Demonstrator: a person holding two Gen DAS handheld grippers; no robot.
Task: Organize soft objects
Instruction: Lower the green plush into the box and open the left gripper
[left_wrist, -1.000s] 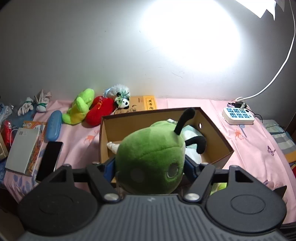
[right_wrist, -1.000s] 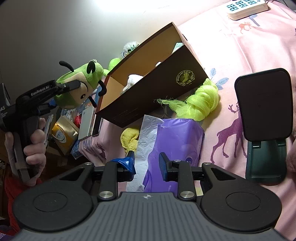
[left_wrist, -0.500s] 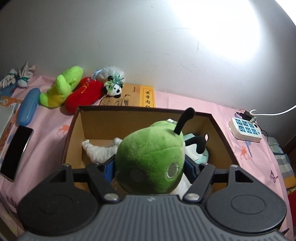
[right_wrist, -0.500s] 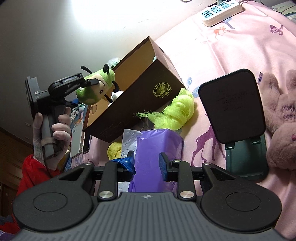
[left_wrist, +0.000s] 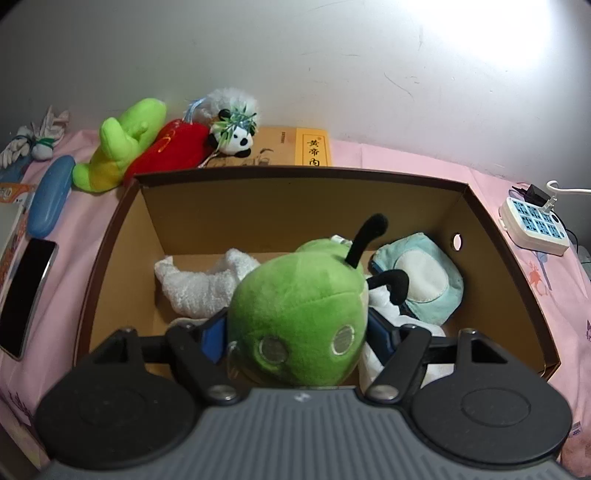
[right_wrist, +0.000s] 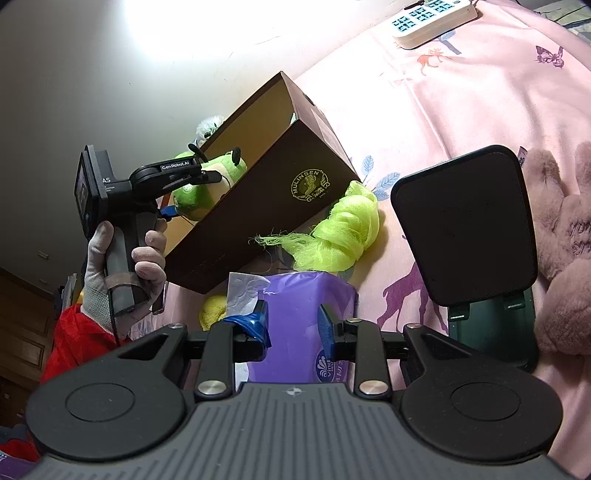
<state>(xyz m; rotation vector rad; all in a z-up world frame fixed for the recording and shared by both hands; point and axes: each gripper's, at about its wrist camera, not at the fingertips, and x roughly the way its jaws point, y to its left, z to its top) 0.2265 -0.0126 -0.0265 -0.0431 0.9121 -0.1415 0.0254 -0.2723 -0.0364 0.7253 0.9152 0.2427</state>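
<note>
Since a second ago the left gripper (left_wrist: 297, 334) has come in over the brown cardboard box (left_wrist: 303, 206) and dropped lower, so the box's inside fills most of its view now instead of sitting off ahead. It's clamped on the green plush toy (left_wrist: 299, 314), blue fingers (left_wrist: 214, 332) pressing both sides of the head, with the toy hanging over the box's near half, above a white fuzzy toy (left_wrist: 201, 284) and a pale blue plush (left_wrist: 424, 278) already inside.

Right gripper (right_wrist: 293, 326) hovers over a purple tissue pack (right_wrist: 306, 325) on the pink bed sheet (right_wrist: 461, 107), fingers parted with nothing between them, as far as I can tell from this angle.

For doing this step well, I'd say: get the toy down below the rim before letting go, aim for the open patch of floor at the front left so it doesn't perch on the other two, then open up wide and lift straight out so the black antennae don't snag on a finger.

Readable stuff: the box side has a gold crest reading "MULINSEN" (right_wrist: 309, 184). The left tool's arm says "GenRobot.AI" (right_wrist: 175, 166). The tissue pack shows what looks like "Vind", cut off by the gripper. A yellow book (left_wrist: 312, 151) behind the box has Chinese characters down its label.
</note>
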